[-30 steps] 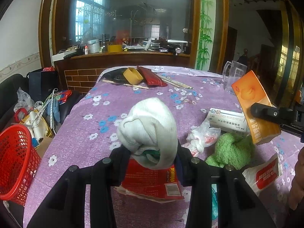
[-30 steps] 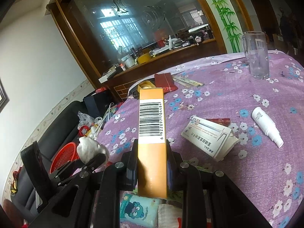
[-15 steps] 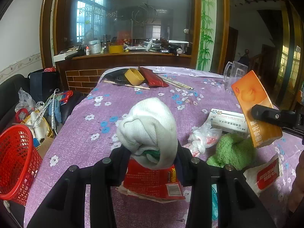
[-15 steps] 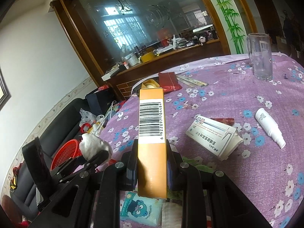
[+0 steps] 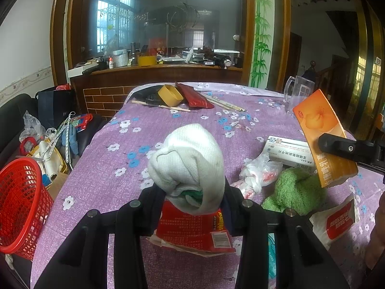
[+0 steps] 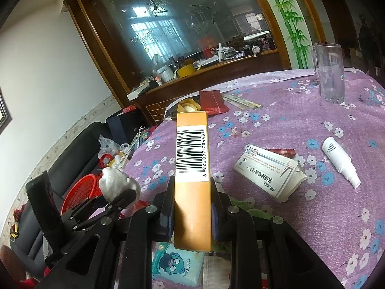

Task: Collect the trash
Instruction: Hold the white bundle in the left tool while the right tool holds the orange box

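My left gripper point(image 5: 192, 198) is shut on a balled white sock point(image 5: 190, 166), held above the purple flowered tablecloth point(image 5: 108, 156). The same sock point(image 6: 119, 184) shows at the left of the right wrist view. My right gripper point(image 6: 192, 203) is shut on an orange carton point(image 6: 192, 168) with a barcode, standing upright between the pads; that carton point(image 5: 322, 137) appears at the right of the left wrist view. A red mesh basket point(image 5: 19, 204) stands low beside the table's left edge.
On the cloth lie a red wrapper point(image 5: 195, 228), a green fuzzy cloth point(image 5: 293, 190), a knotted plastic bag point(image 5: 257, 173), a white medicine box point(image 6: 269, 171), a white bottle point(image 6: 339, 161), a tissue pack point(image 6: 178, 265) and a glass mug point(image 6: 329, 74). A black sofa point(image 6: 72, 149) holds clutter.
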Tool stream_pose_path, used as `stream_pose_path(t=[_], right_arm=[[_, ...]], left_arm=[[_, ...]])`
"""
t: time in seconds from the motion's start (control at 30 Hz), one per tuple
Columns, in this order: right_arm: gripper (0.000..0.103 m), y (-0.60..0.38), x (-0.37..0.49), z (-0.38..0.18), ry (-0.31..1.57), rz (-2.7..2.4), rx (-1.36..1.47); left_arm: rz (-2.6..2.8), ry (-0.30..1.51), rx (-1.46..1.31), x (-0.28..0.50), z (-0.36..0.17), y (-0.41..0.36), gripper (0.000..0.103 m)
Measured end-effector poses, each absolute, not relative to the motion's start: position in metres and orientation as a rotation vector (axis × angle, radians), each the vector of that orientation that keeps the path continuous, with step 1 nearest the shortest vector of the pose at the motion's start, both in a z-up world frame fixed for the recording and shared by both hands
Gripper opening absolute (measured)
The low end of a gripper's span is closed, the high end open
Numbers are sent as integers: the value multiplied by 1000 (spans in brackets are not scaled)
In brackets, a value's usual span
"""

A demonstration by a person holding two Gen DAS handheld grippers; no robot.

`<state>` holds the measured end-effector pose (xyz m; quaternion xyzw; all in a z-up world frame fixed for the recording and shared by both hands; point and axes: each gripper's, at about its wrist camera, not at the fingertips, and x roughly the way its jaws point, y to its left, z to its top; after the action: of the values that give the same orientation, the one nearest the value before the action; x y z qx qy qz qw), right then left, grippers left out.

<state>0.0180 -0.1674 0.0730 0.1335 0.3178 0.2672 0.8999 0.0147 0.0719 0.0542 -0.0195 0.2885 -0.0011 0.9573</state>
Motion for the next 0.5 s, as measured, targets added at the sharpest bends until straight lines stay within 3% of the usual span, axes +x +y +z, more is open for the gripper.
stream_pose_path(t=[0.5], right_arm=[[25, -168, 21, 71, 682, 516, 289]], left_arm=[[26, 573, -33, 7, 53, 76, 40]])
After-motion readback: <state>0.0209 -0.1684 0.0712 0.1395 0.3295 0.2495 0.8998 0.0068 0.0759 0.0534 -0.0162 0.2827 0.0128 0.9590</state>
